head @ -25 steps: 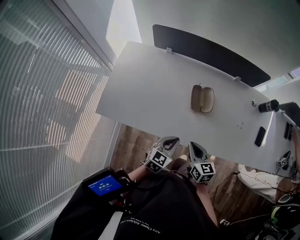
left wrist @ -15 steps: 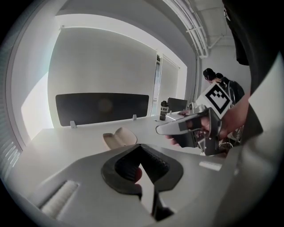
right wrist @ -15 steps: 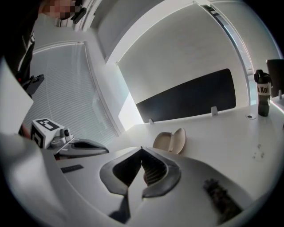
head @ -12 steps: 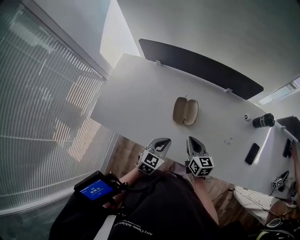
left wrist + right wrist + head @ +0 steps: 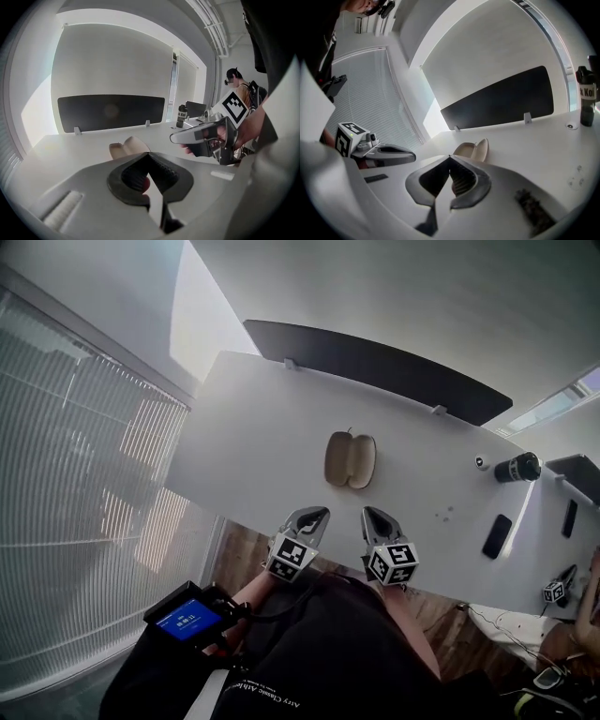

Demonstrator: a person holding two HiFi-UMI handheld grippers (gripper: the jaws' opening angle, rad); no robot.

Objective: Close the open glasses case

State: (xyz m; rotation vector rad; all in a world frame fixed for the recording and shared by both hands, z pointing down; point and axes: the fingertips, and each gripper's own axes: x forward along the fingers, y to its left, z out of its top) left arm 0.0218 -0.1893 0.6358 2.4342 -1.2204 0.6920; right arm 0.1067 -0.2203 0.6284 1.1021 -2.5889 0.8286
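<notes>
both grippers have their jaws pressed together at the tips, with nothing between them. left gripper (image 5: 314, 514) and right gripper (image 5: 372, 514) hover side by side over the near edge of the white table (image 5: 253, 427), close to the person's body, each with its marker cube towards the person. they point across the table at the glasses case (image 5: 350, 459).

the glasses case lies open on the table, well apart from both grippers, roughly in line with the gap between them. its 2 beige halves lie spread next to each other. from the left gripper view the case (image 5: 126, 146) shows just above the closed jaw tips; from the right gripper view it (image 5: 472, 149) sits just beyond that gripper's tips, one half lying flat and the other tilted up.

a dark divider panel (image 5: 375, 367) stands along the far edge of the table. a dark bottle (image 5: 518, 467) and a black phone (image 5: 496, 535) are far off to the right on the same table. a small device with a blue screen (image 5: 190, 618) sits near the person's left arm, and window blinds (image 5: 75, 484) fill the left side.
</notes>
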